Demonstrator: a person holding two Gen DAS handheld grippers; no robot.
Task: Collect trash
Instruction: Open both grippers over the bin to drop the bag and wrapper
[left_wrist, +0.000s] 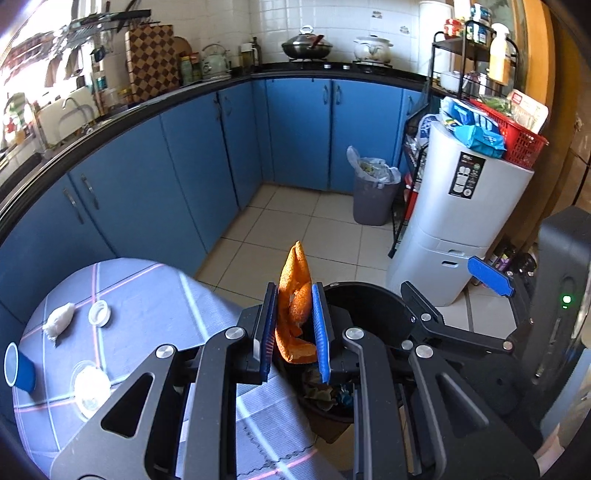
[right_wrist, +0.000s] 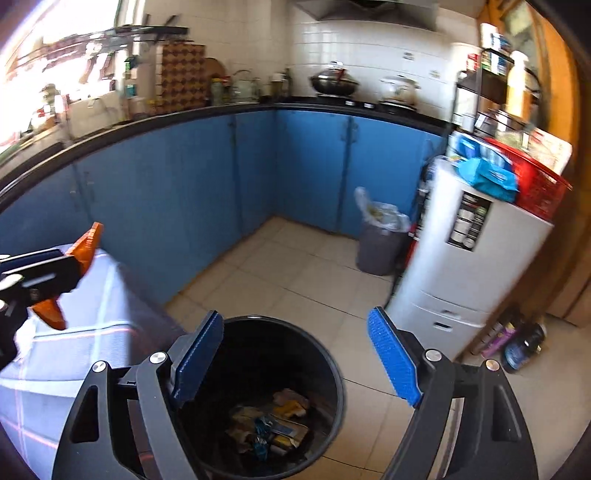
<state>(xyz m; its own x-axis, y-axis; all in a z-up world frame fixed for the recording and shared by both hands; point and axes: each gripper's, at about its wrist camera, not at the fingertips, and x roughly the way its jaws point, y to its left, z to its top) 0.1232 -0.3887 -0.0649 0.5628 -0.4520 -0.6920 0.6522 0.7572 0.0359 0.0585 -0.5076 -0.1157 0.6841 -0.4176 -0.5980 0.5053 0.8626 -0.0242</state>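
Observation:
My left gripper (left_wrist: 294, 325) is shut on an orange snack wrapper (left_wrist: 295, 291), held at the table's edge beside the rim of the black trash bin (left_wrist: 373, 295). The wrapper also shows in the right wrist view (right_wrist: 86, 243). My right gripper (right_wrist: 295, 354) is open and empty right above the bin (right_wrist: 328, 362), which holds several crumpled wrappers (right_wrist: 269, 424). On the checked tablecloth (left_wrist: 147, 295) lie a crumpled white tissue (left_wrist: 59, 321), a white lid (left_wrist: 99, 312), a clear lid (left_wrist: 90, 386) and a blue cup (left_wrist: 18, 367) on its side.
Blue cabinets (left_wrist: 295, 129) under a black counter line the left and back. A grey lined bin (left_wrist: 373, 188) stands in the far corner. A white cabinet (left_wrist: 454, 221) with a red basket (left_wrist: 517, 136) stands at right. Bottles (right_wrist: 517, 343) sit on the floor.

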